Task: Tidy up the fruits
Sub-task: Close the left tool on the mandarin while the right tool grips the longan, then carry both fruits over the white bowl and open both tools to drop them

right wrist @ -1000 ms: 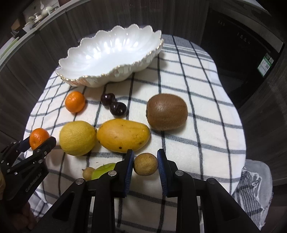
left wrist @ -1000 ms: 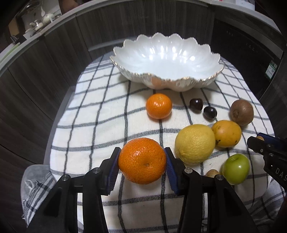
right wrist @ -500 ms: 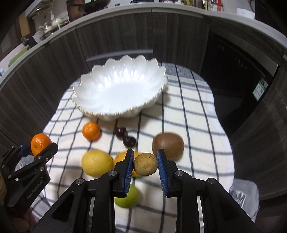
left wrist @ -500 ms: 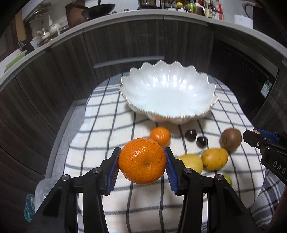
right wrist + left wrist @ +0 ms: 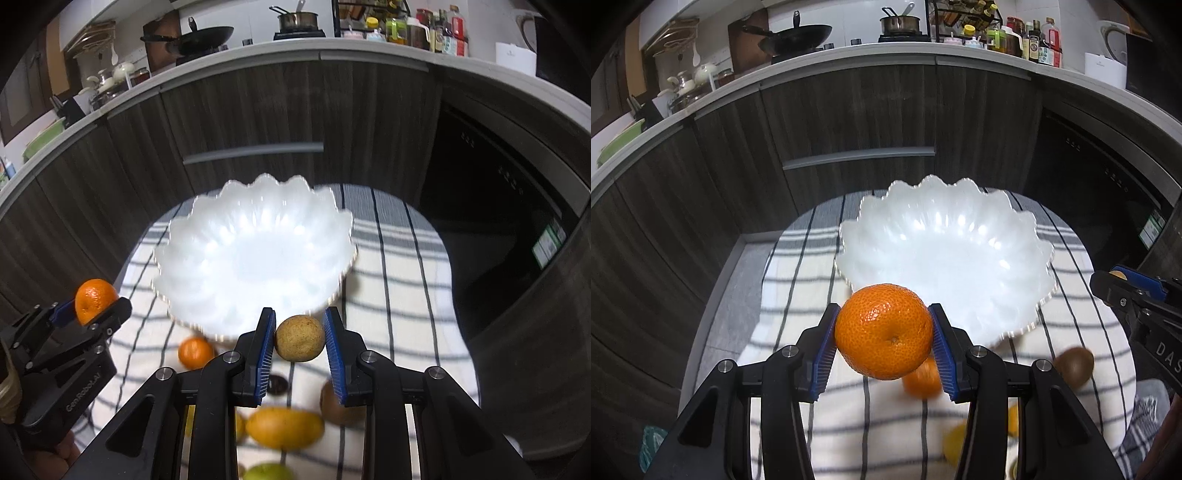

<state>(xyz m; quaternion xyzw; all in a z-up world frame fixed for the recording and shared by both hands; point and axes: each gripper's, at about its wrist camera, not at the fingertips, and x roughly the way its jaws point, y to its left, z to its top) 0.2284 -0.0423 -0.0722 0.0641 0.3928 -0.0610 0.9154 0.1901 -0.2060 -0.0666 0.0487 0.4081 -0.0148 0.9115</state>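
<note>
Bowl (image 5: 945, 258) at frame centre empty — nothing sorted yet. Left gripper (image 5: 884, 341) clamping orange (image 5: 884, 330), right gripper (image 5: 300, 345) clamping small brown fruit (image 5: 300, 338) — other fruits (image 5: 284, 428) left on cloth (image 5: 399, 295).

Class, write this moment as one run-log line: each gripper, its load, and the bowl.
left gripper: shut on orange | right gripper: shut on small brown fruit | white bowl: empty

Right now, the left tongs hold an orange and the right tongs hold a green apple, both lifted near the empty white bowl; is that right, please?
Not quite. The right tongs hold a small round brown fruit, not a green apple; the right wrist view shows it. The rest stands: the left tongs hold an orange, both lifted near the empty white bowl.
</note>
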